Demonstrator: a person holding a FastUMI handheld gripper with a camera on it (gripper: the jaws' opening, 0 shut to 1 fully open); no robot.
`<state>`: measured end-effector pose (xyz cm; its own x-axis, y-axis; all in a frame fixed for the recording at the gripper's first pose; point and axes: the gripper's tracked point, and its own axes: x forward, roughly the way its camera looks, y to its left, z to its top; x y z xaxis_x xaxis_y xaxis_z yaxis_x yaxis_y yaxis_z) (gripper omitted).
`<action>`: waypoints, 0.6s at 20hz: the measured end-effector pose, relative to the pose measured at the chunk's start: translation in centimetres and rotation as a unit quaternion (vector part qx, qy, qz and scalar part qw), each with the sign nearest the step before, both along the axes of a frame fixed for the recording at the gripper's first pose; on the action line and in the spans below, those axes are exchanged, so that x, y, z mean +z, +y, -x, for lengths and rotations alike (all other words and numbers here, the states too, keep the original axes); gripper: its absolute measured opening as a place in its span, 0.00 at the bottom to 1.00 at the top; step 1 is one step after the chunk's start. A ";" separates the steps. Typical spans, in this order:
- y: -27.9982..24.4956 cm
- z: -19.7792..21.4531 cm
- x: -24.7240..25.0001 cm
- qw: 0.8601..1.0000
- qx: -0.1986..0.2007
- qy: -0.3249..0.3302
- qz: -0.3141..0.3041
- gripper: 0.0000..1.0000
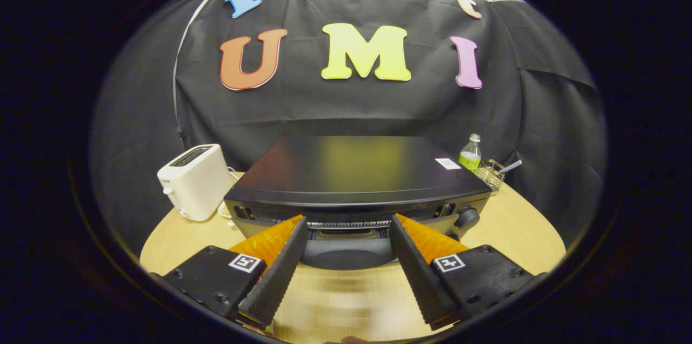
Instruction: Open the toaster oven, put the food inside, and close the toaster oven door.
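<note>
Toaster oven (357, 182): black, on the counter (519, 230), directly ahead of the tongs; its door handle (348, 252) lies between the fingertips.
Tongs (348, 222): spread wide, gripping nothing.
Toaster (195, 182): white, left of the oven.
Bottle (470, 153): right rear, beside a wire basket (491, 173).

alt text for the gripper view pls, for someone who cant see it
The open gripper hovers at the front top edge of a black toaster oven on a round wooden table, its fingers spread either side of the door handle. A white toaster sits beside the oven.
</note>
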<state>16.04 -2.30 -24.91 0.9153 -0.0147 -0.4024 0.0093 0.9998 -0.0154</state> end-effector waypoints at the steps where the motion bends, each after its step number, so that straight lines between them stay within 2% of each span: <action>1: 0.0 0.7 -0.3 1.000 0.002 -0.002 -0.002 1.00; 9: -0.5 7.0 -4.9 0.999 0.008 0.019 -0.035 1.00; 12: -0.8 8.2 -6.0 0.998 0.008 0.021 -0.055 1.00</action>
<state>7.86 -3.13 -30.94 0.8970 0.0473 -0.4394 -0.0060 0.9955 0.0951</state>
